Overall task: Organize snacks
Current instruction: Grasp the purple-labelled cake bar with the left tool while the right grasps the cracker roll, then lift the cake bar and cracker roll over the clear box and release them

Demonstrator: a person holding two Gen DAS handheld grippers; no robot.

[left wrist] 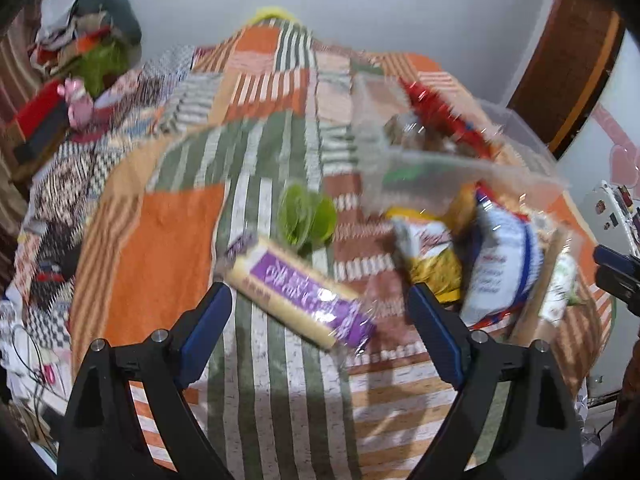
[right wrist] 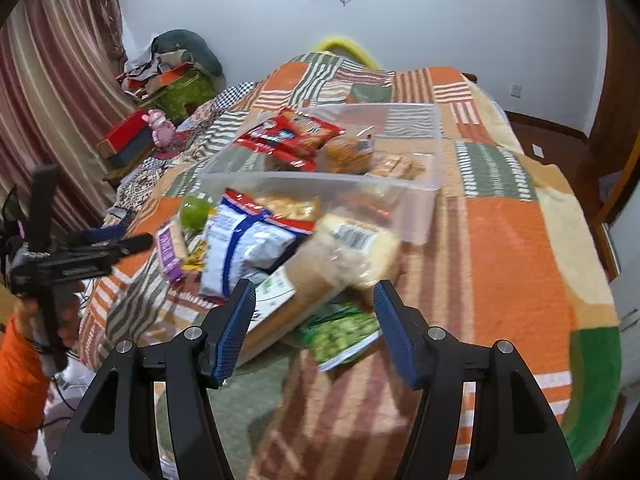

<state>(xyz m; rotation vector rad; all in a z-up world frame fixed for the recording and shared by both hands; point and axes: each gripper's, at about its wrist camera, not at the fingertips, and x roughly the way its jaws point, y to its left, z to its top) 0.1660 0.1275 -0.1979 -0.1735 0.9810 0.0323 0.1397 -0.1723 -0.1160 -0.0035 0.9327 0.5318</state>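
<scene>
- On a bed under a striped patchwork quilt (right wrist: 516, 248), orange, green and white, snacks lie loose in front of a clear plastic bin (right wrist: 420, 196); both views blurred
- Bin holds a red snack bag (right wrist: 292, 132) leaning on its left wall, a pack of round biscuits (right wrist: 348, 152) and a pack of pale wafers (right wrist: 396, 166) on its floor
- Loose pile, just before the bin's near wall: blue-and-white foil bag (right wrist: 244, 244); yellow bag (left wrist: 432, 256) beside it; tan cracker sleeve (right wrist: 320, 276) with a barcode end, lying over a green packet (right wrist: 344, 332)
- Purple-and-cream biscuit pack (left wrist: 300, 296) lies apart on the left of the pile; green round object (left wrist: 308, 216) just beyond it, identity unclear
- Left gripper (left wrist: 320, 304): jaws wide, straddling the purple-and-cream biscuit pack; pads not touching it
- Right gripper (right wrist: 314, 308): jaws about halfway apart, over the tan cracker sleeve; left pad close against the sleeve, right pad clear of it; nothing held
- Person's orange sleeve (right wrist: 20, 380) visible at the left edge of the right view
</scene>
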